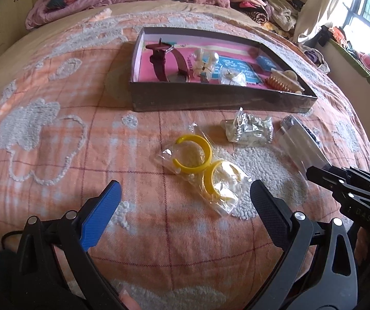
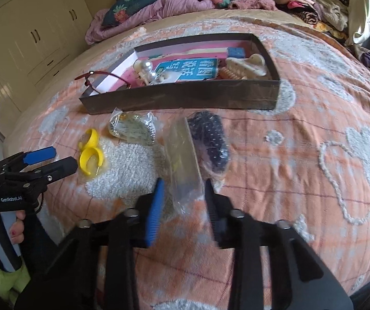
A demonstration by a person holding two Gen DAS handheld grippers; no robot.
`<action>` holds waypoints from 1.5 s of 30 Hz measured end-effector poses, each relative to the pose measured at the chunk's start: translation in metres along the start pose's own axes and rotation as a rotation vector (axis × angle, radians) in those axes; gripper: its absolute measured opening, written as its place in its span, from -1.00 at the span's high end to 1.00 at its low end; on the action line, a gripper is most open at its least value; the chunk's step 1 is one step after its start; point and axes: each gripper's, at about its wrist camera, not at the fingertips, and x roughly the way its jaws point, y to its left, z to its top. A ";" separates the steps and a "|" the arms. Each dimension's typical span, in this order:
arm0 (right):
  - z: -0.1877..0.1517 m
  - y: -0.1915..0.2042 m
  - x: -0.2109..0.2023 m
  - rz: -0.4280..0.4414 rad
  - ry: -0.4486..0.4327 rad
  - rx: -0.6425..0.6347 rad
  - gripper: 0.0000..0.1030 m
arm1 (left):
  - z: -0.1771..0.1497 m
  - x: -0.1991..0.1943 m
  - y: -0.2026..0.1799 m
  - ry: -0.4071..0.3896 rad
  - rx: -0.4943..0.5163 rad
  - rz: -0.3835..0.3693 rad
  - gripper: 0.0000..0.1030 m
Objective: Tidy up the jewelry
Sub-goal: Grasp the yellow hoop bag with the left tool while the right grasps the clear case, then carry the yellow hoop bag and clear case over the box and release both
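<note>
Right gripper (image 2: pixel 182 201) of mine pinches end of clear packet (image 2: pixel 185 155) holding black beads (image 2: pixel 210 139), on orange bedspread (image 2: pixel 301 168). Left gripper (image 1: pixel 185 201) spread wide, touching nothing, above bagged yellow bangles (image 1: pixel 198 162). Jewelry box (image 1: pixel 210 100) beyond, open-topped.

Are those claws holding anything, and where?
The right gripper pinches the near end of the clear packet of black beads. The left gripper is open, holding nothing.
</note>
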 end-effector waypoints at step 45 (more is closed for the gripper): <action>0.031 -0.003 -0.064 0.085 -0.231 -0.013 0.79 | 0.033 -0.045 -0.003 -0.166 -0.029 -0.090 0.79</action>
